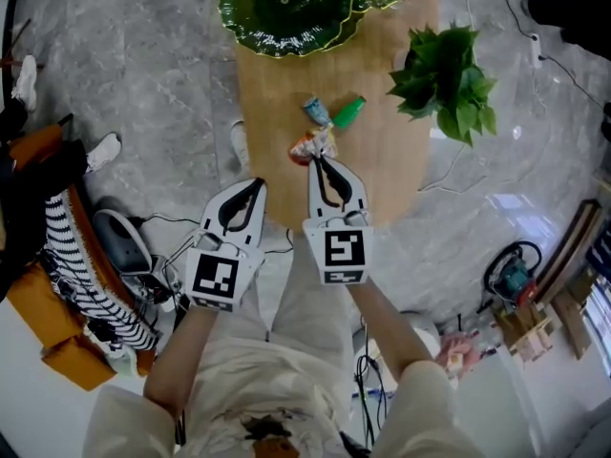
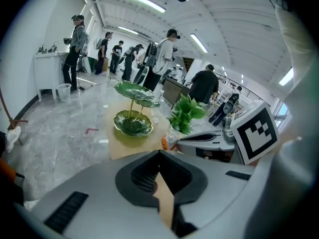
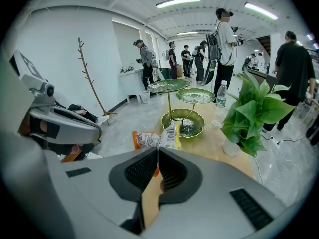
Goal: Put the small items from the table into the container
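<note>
A three-tier green leaf dish (image 1: 286, 8) stands at the far end of the wooden table (image 1: 391, 170). My right gripper (image 1: 316, 158) is shut on an orange and white snack packet (image 1: 311, 145), held above the table; in the right gripper view the packet (image 3: 155, 139) sticks out past the closed tips of the gripper (image 3: 158, 149). Two small items lie beyond it: a blue-wrapped one (image 1: 316, 111) and a green one (image 1: 348, 113). My left gripper (image 1: 260, 181) hovers at the table's near edge, shut and empty, its tips (image 2: 159, 152) meeting over the wood.
A potted green plant (image 1: 447, 82) stands at the table's right side, with a clear water bottle (image 3: 221, 103) near the dish. Bags, shoes and cables (image 1: 95, 265) lie on the floor at left, a power tool (image 1: 514, 277) at right. Several people stand in the background.
</note>
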Available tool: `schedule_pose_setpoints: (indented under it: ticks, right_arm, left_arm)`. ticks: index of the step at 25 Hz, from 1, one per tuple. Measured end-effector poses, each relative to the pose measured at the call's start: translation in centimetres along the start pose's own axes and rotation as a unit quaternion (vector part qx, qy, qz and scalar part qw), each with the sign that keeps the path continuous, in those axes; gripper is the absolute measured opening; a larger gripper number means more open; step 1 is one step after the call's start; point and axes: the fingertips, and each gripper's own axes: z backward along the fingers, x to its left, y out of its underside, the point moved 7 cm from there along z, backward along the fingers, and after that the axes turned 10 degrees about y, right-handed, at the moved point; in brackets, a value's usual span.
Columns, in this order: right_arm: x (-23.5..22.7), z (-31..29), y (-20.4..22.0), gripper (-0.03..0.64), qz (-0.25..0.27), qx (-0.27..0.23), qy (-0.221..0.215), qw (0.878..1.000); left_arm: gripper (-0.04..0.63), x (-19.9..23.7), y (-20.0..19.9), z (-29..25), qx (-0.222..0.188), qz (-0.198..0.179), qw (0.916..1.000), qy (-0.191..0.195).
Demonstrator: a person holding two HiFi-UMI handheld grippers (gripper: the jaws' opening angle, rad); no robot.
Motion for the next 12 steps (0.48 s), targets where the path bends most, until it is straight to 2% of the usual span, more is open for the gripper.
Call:
schedule_pose_setpoints:
  ticks: [12]
  right_arm:
    - [0.8, 0.4, -5.1, 0.018, -0.018, -0.033, 0.011, 0.999]
  left_arm:
    - [0.009, 1.6, -3.7, 1.1, -0.022, -0.008, 0.9997, 0.006]
